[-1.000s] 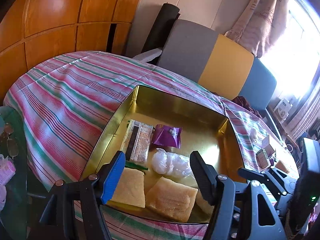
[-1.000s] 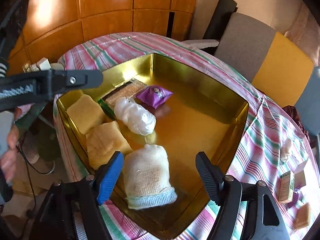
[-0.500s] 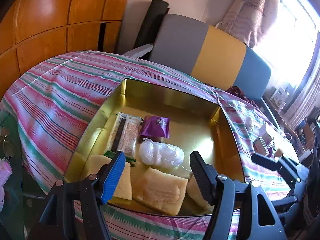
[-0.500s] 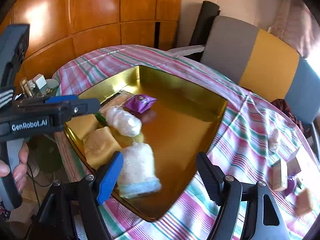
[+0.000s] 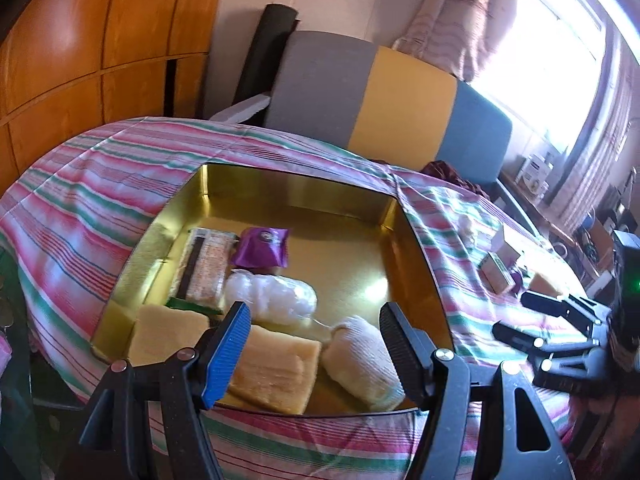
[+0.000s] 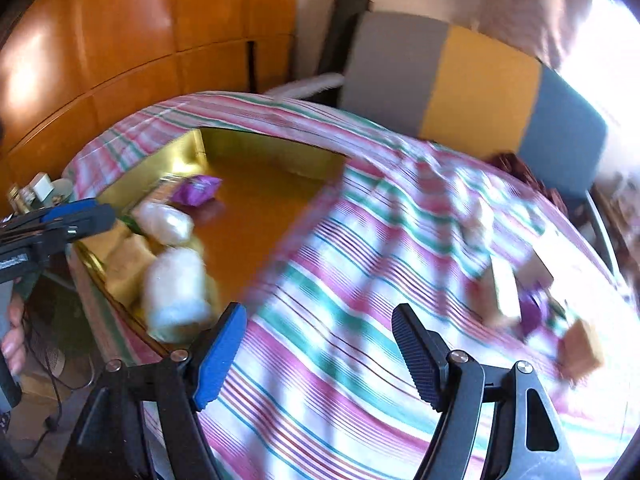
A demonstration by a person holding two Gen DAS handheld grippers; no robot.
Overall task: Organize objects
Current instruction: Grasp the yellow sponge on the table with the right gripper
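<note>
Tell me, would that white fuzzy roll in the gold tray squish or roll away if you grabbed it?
The white roll looks like soft knit cloth, so it would probably squish between fingers and feel light. Its rounded shape might let it roll a little, but it lies against the yellow sponge in the gold tray, which likely stops it.

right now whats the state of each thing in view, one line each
left hand-held gripper: open, empty
right hand-held gripper: open, empty, over the striped cloth
gold tin: open, no lid on it
white rolled cloth: lying in the tin's near right corner
clear bag: lying in the tin
purple packet: sealed, in the tin
small boxes: out on the cloth, not in the tin
</note>
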